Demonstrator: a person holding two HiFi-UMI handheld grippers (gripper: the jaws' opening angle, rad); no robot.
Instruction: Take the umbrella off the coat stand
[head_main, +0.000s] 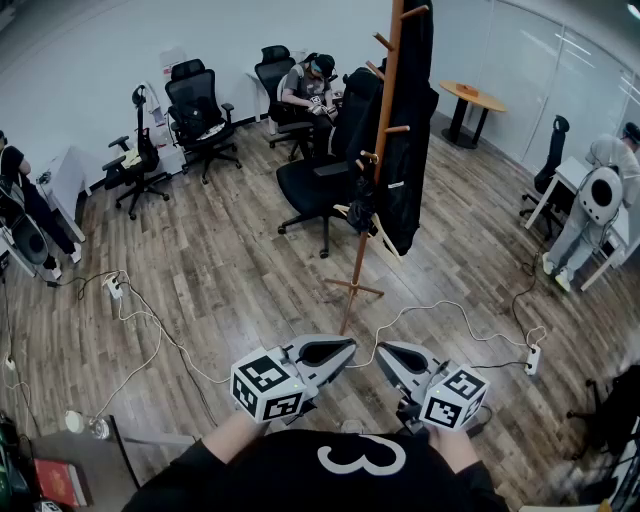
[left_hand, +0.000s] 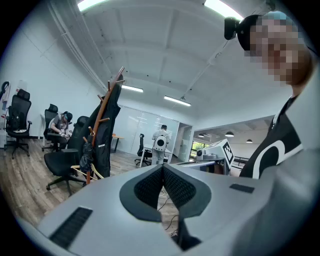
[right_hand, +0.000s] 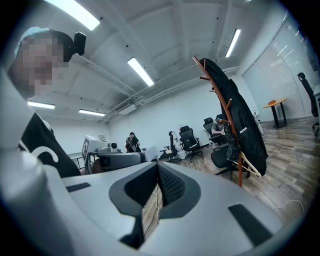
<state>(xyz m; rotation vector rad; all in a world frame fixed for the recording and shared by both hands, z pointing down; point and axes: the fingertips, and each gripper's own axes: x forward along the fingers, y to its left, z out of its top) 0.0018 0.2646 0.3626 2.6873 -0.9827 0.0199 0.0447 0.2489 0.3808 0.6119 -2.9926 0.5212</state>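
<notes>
A wooden coat stand (head_main: 374, 170) rises from the wood floor straight ahead of me. A long black coat (head_main: 408, 140) hangs on its right side. A small black folded umbrella (head_main: 360, 212) hangs from a low peg on its left, next to a pale clothes hanger (head_main: 385, 240). The umbrella also shows in the left gripper view (left_hand: 87, 156) and the right gripper view (right_hand: 231, 150). My left gripper (head_main: 349, 346) and right gripper (head_main: 381, 351) are held close to my chest, well short of the stand. Both are shut with nothing between the pads, tips turned toward each other.
A black office chair (head_main: 320, 180) stands just behind the stand. White cables (head_main: 450, 305) and power strips (head_main: 532, 360) lie on the floor around the stand's base. More chairs (head_main: 200, 115), seated people (head_main: 312, 90), a round table (head_main: 472, 98) and desks line the room's edges.
</notes>
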